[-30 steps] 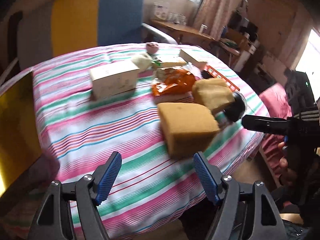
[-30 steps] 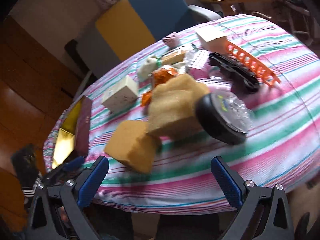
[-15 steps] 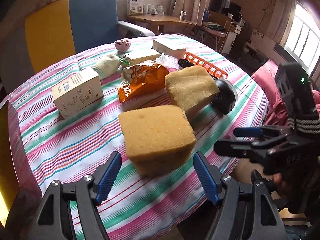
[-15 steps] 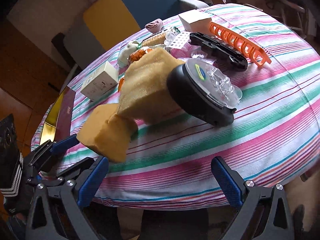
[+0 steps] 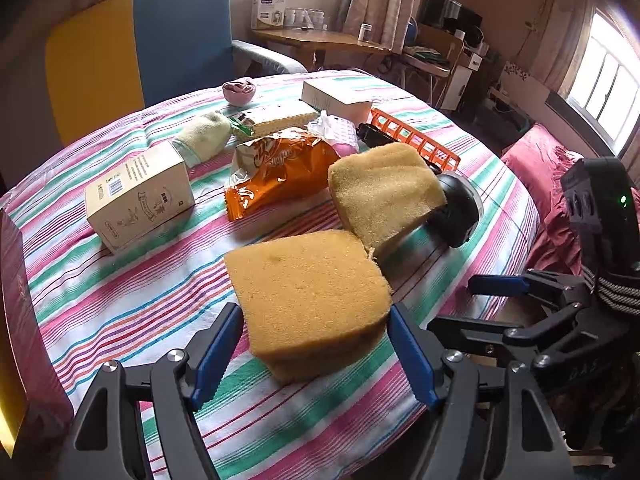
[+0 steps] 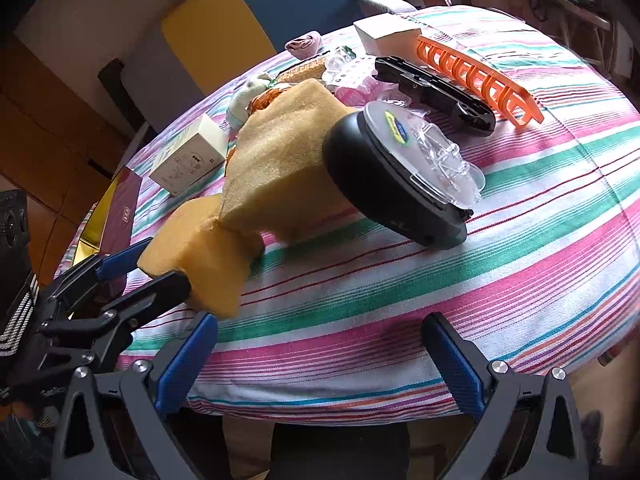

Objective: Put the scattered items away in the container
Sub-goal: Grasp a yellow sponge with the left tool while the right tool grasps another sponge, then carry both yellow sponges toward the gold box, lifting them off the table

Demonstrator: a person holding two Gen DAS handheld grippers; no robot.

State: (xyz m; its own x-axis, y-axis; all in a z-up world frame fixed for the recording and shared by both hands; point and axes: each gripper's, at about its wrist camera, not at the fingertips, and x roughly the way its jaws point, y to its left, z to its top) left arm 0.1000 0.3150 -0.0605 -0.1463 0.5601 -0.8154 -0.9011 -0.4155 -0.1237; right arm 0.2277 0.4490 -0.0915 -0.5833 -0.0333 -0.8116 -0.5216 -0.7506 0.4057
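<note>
A tan sponge block (image 5: 308, 292) lies on the striped tablecloth (image 5: 132, 300) near the front edge. My left gripper (image 5: 316, 354) is open, its blue pads (image 5: 216, 356) flanking the block's near sides. From the right wrist view the left gripper (image 6: 168, 262) straddles that same sponge (image 6: 200, 256). A second sponge (image 5: 384, 192) leans on a black round tub with a clear lid (image 6: 400, 172). My right gripper (image 6: 320, 360) hangs open at the table's edge with nothing between its fingers. A maroon box with gold lining (image 6: 120, 208) sits at the table's left edge.
Farther back lie an orange snack bag (image 5: 280, 168), a cream carton (image 5: 140, 196), a pale sock (image 5: 204, 136), a wafer pack (image 5: 276, 118), a white box (image 5: 336, 98) and an orange rack (image 6: 480, 76). A blue and yellow chair (image 5: 140, 40) stands behind the table.
My left gripper moved forward until the near sponge sits between its open jaws. The right gripper came closer to the table edge. Nothing has been picked up.
</note>
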